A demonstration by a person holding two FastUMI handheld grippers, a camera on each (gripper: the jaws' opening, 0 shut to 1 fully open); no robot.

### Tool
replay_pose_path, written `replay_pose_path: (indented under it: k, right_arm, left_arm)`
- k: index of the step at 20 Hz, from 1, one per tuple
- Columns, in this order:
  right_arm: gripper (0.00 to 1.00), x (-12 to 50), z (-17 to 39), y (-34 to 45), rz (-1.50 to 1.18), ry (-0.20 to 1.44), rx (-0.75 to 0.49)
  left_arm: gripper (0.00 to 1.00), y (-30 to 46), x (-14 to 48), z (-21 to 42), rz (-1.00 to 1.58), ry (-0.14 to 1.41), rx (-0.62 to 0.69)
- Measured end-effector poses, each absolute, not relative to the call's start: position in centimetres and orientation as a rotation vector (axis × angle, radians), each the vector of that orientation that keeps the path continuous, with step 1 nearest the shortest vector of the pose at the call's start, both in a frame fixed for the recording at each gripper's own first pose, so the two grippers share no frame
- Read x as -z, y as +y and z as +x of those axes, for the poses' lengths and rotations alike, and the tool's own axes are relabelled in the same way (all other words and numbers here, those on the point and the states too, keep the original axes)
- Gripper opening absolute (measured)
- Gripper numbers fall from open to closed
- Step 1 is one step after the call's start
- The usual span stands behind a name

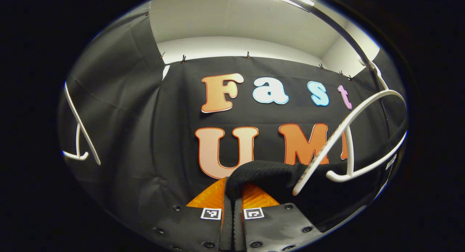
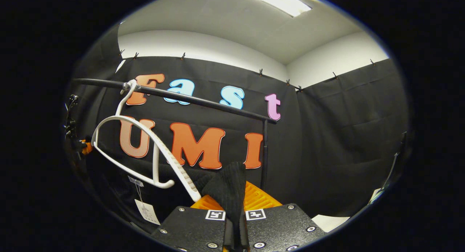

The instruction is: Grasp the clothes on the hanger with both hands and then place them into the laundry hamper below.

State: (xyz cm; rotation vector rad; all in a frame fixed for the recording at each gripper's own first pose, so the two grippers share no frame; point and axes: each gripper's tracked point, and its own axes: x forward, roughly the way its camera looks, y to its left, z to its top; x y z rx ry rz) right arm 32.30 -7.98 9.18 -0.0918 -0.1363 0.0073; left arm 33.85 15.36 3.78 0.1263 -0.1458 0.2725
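Tongs on the left are clamped together on a fold of the black garment, which bunches right at their tips and runs off to the right. Next along, the white hanger still carries that cloth, its ribbed shoulder sloping down toward the pinched fold. A second, bare hanger hangs far to the left. In the right gripper view the same white hanger dangles from the black rail, with the garment draped across its lower bar and a paper tag hanging below. The right tongs are likewise closed on the cloth. The garment's long axis appears to run between the two pairs of tongs, both equally engaged; the hamper should lie below, so the cloth probably has to slide off the hanger's shoulder first.
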Motion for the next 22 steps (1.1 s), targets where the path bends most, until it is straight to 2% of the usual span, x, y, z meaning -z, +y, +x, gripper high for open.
replay_pose_path:
  k: [8,13,22]
  right_arm:
    - [0.06,-2.1,27.9,-7.7,-0.032,-0.014,-0.013]
    - [0.06,-0.3,23.5,-6.2,-0.063,0.030,-0.012]
    - [0.06,0.1,18.0,1.6,-0.070,0.064,-0.170]
  left_arm:
    - [0.08,16.4,1.5,27.7,0.164,-0.051,-0.294]
    - [0.08,17.2,3.4,23.4,0.159,0.001,-0.325]
    - [0.08,15.4,4.3,16.8,0.152,0.064,-0.295]
